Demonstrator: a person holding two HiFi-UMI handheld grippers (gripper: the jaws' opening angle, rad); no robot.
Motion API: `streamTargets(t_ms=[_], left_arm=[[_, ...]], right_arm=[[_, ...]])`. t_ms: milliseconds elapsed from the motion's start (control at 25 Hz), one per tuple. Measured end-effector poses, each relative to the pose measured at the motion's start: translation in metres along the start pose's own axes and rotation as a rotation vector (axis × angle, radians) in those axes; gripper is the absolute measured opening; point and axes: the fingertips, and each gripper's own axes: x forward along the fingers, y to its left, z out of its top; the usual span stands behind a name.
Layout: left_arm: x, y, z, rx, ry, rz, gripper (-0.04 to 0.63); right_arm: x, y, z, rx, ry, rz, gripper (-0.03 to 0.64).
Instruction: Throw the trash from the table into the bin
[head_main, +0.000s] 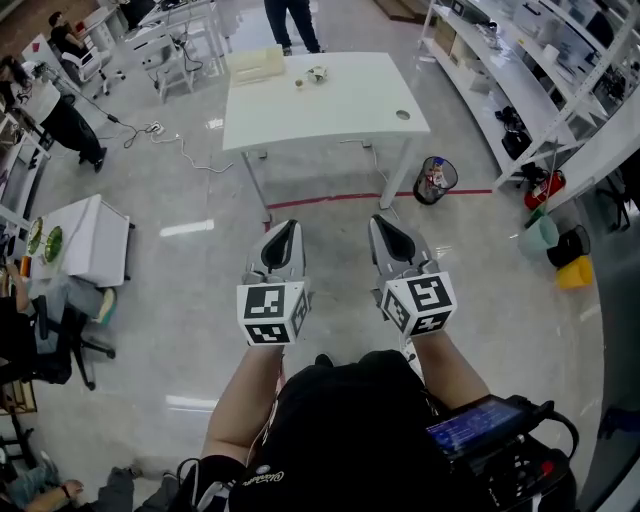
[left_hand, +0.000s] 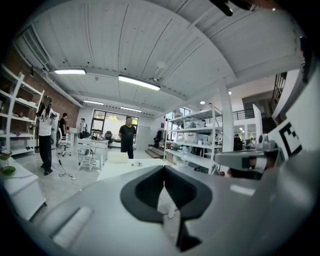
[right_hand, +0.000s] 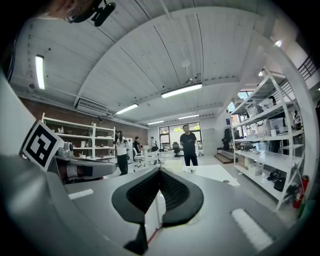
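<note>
A white table stands ahead of me across the floor. On its far side lie a crumpled piece of trash, a small scrap and a pale flat box. A dark wire bin with some rubbish in it stands on the floor by the table's right front leg. My left gripper and right gripper are held side by side well short of the table, both shut and empty. The left gripper view shows the closed jaws with the trash far beyond. In the right gripper view the shut gripper points at the trash.
A person stands behind the table. A small white table with green plates and an office chair are at the left, with cables on the floor. Shelving, a teal bucket and a yellow tub line the right.
</note>
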Motion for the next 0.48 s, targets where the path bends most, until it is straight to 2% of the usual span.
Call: streamTargets(t_ms=[200,480], left_arm=[[0.006,0.023,-0.002,-0.005,0.000,-0.007,0.008],[0.037,0.029,0.000,-0.004,0.003,-0.023,0.008]], right_arm=[[0.017,0.011,0.001,-0.017,-0.002,-0.006,-0.002],[0.042,-0.007,0.005,-0.018,-0.013,-0.023,-0.002]])
